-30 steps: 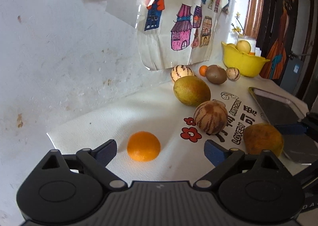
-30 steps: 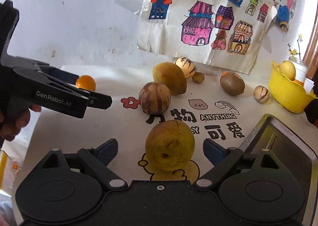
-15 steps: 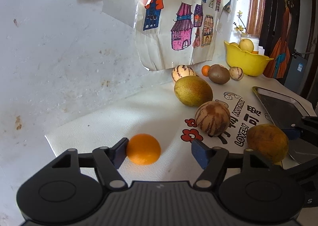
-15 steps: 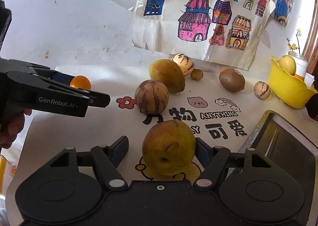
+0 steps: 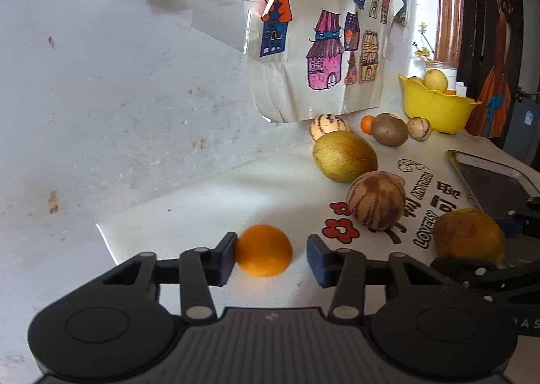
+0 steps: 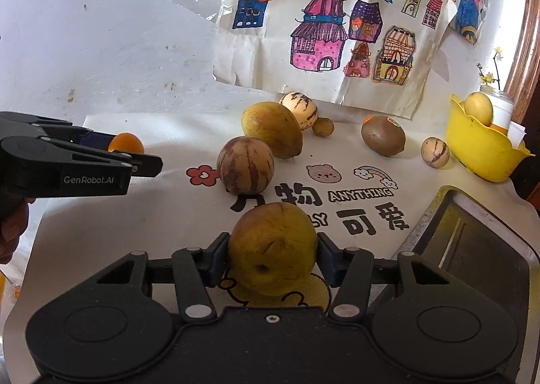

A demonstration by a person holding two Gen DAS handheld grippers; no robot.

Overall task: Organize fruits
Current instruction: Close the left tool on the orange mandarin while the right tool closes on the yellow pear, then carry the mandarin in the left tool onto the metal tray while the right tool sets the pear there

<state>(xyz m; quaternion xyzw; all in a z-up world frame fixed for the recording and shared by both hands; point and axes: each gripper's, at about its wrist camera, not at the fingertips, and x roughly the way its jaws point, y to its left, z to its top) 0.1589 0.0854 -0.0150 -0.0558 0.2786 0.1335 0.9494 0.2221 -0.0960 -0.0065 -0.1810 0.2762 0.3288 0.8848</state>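
Right wrist view shows your right gripper (image 6: 272, 257) with its fingers closing around a yellow-brown pear (image 6: 272, 247); both blue pads touch its sides, and it sits on a printed duck near the front edge of the white mat (image 6: 168, 124) that covers the counter. Print on the mat reads "ANYTHING" in outlined capitals, with large black Chinese characters around it; the pear hides part of the row below, leaving only "Y" readable. Your left gripper (image 6: 148, 161) comes in from the left edge, and its side carries the name "GenRobot.AI". Only a sliver of your hand (image 6: 13, 225) shows beneath it.

Left wrist view has your left gripper's fingers closing on a small orange (image 5: 264, 250) near the mat's left corner. The left pad touches the orange, while the right pad stands just apart from it, so it is not yet clamped. From this side the mat print reads "LOVELY" and "ANYTHING", turned sideways.

A metal tray (image 6: 472, 249) is cut off at the right edge. A yellow bowl (image 6: 479, 151) at the far right corner holds a pale fruit; what lies beneath that fruit is hard to make out. A kiwi (image 6: 383, 135) carries a small sticker too tiny to read. On the wall, a sheet of house drawings (image 6: 337, 32) is cropped at the top.
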